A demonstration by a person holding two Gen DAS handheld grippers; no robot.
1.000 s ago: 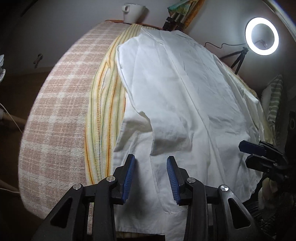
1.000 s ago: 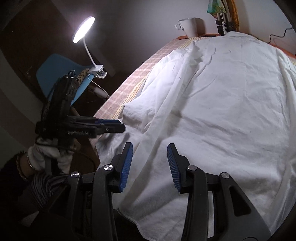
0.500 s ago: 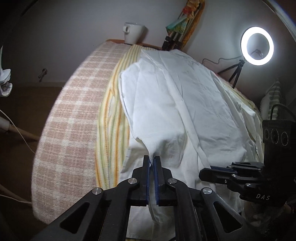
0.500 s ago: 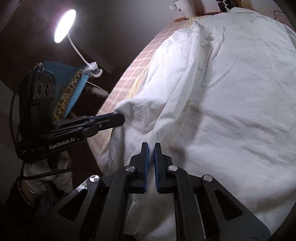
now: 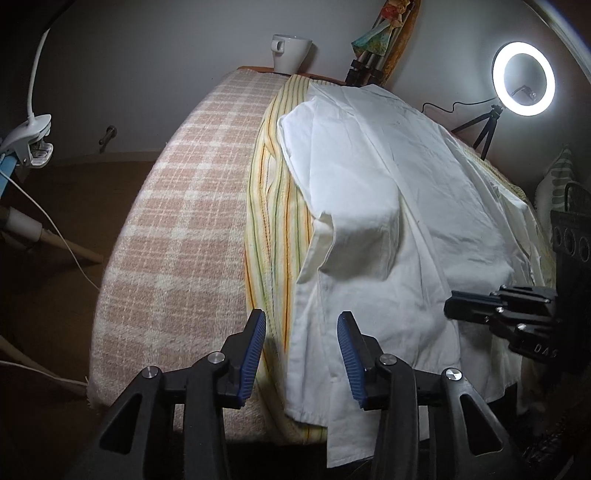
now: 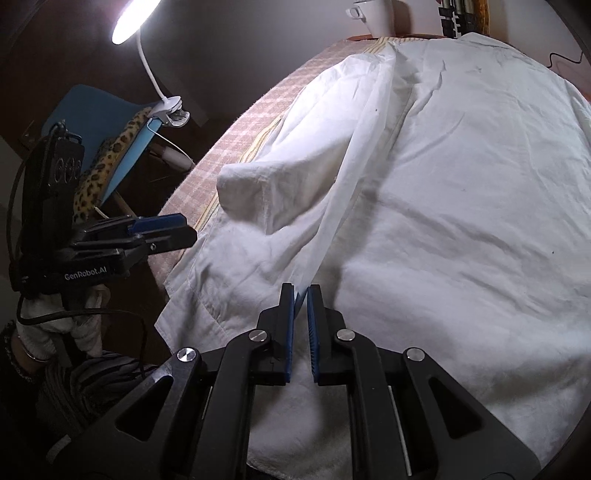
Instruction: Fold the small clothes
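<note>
Under shirt [image 6: 461, 177]: right gripper [image 6: 301, 291] tips

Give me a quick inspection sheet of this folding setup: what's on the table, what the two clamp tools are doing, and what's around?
Surface: table under a pink checked blanket with a striped towel over it.
Job's things: white shirt spread out, one sleeve folded inward.
Clutter: white mug at the far edge.
Grippers: left gripper open, holding nothing; right gripper shut on a ridge of the shirt.
Cables: white lamp cord at left; black lead by the ring light.
Surroundings: ring light on a tripod, clip lamp, blue chair.
</note>
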